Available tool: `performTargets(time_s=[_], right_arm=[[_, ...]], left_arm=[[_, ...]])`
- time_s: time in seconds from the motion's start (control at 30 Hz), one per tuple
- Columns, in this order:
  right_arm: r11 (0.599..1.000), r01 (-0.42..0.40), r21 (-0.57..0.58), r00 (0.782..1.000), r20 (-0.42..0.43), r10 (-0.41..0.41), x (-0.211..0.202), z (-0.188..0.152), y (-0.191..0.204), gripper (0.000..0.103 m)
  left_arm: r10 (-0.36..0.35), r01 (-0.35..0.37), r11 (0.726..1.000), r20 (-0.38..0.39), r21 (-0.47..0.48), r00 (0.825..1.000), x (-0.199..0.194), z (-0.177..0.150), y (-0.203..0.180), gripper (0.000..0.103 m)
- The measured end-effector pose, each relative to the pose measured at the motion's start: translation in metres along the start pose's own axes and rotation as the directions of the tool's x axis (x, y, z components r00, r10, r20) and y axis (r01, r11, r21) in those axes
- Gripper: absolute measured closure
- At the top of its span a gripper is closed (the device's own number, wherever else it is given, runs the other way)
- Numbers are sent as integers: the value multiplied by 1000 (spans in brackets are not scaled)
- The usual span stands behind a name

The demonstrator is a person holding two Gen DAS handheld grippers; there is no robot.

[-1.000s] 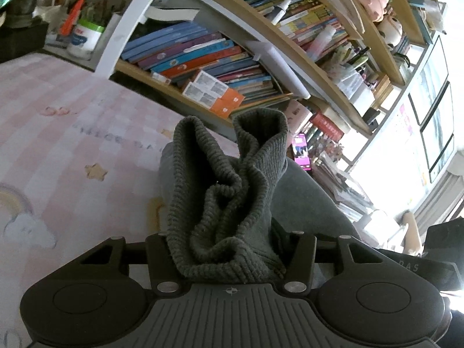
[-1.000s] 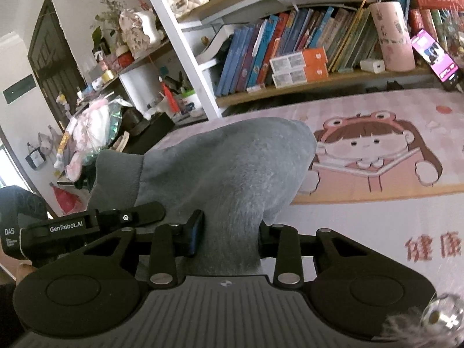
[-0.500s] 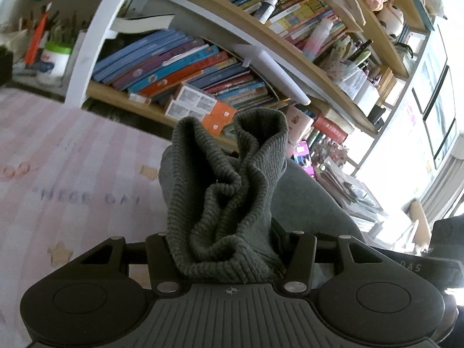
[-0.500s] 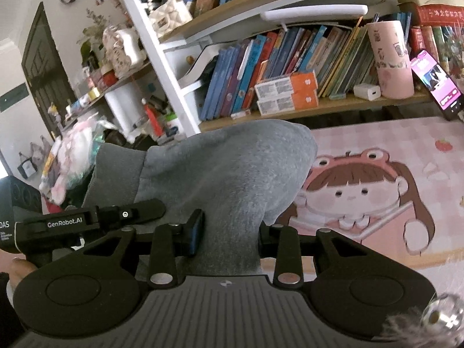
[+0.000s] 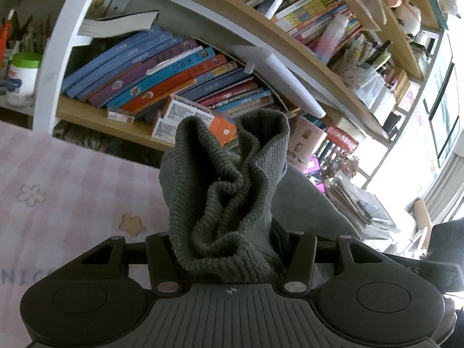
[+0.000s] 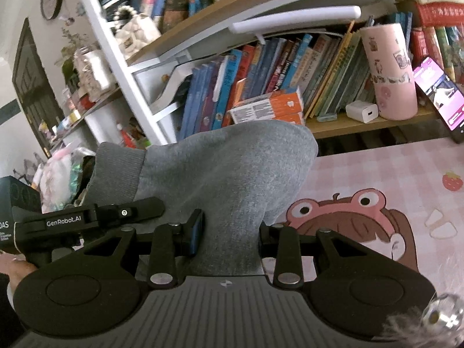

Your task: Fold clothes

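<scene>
Bookshelf (image 5: 179, 87) nearer than before; grey garment (image 5: 229, 203) bunched upward, gripped in both jaws, lengthwise between them.

Crowded bookshelf (image 5: 203, 66), pink mat (image 6: 391, 174), bright window (image 5: 406, 174)

garment (image 6: 232, 168) — soft matt grey cloth | cuff (image 5: 229, 191) — coarse ribbed knit | tongs (image 6: 229, 233) — matt black plastic

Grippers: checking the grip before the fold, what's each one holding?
Left gripper: shut on the grey garment's ribbed cuff.
Right gripper: shut on its smooth fabric.
</scene>
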State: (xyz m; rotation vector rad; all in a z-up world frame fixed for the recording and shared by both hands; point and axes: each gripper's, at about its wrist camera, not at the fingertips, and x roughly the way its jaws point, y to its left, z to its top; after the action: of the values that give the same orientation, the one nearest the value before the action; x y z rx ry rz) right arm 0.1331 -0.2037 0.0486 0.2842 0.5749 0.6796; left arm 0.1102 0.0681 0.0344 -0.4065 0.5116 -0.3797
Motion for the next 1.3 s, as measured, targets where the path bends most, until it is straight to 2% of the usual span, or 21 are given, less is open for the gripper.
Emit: performTargets(time_s=[0.43,0.63,0.77,0.9,1.07,1.13,1.2,1.3], right_arm=[[997,-12,78,1000,-3,13,59,30,-53,72],[995,-13,97,1000,-20,15,86,34,-74,71],[993,-13,119,999,-43,18,103,26,-91,71],[987,-48,152,998,-37,54,106,21,-103,68],[985,-31,173,999,-29,36,105,17,-104,53],[983,-15,184,1000,-18,18,102,15,-105,34],[983,8,184,1000,2,-8,97,13,-106,29],[983,28,181,999,35,-35,86,12,-105,25]], left_arm=[[-16,15,998,-9,-59,1000,69,29,26,52],[-14,13,997,-11,-79,1000,93,30,39,52],[-17,14,992,-29,-126,999,110,21,57,52],[-27,18,985,-51,-173,998,116,17,71,48],[1,-8,990,-54,-141,999,118,14,69,39],[29,-33,991,-33,-132,999,114,14,69,29],[72,-70,991,9,-116,997,107,15,69,18],[113,-105,990,84,-97,990,89,14,68,15]])
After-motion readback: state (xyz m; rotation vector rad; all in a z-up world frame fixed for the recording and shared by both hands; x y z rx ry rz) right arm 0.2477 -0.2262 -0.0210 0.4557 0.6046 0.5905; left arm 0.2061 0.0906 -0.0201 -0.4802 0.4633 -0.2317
